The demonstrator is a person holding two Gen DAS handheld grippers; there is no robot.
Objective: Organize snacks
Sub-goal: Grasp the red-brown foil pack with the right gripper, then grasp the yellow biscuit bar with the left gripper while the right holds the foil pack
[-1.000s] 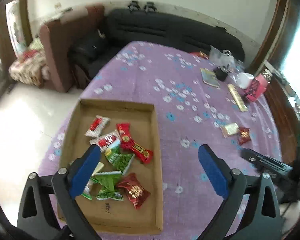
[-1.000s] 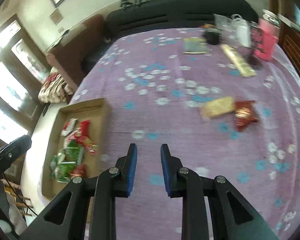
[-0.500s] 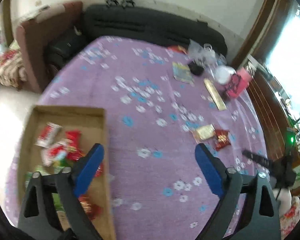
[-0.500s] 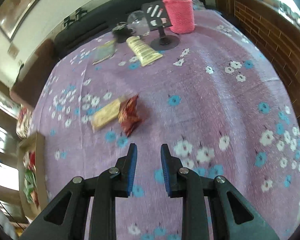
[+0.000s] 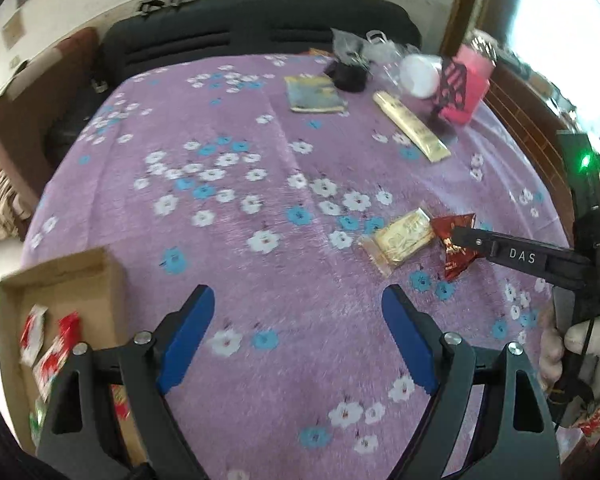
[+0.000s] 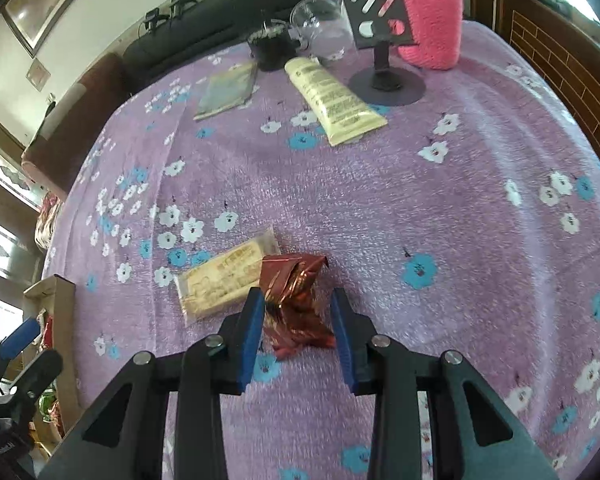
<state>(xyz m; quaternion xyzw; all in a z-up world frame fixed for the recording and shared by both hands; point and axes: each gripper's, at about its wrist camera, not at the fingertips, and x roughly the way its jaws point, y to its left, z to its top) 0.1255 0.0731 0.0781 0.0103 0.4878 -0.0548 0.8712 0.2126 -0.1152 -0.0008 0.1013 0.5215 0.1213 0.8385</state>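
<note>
right wrist: gripper [image 6: 298, 316] astride red packet [image 6: 296, 304]

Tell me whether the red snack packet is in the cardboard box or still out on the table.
Out. The red snack packet lies on the purple tablecloth beside the yellow packet, far from the cardboard box.

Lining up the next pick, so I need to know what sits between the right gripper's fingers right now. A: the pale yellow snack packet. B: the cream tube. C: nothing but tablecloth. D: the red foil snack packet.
D: in the right wrist view the red foil snack packet lies between the blue pads of the right gripper, whose jaws are opening; the pale yellow packet lies just outside them.
</note>
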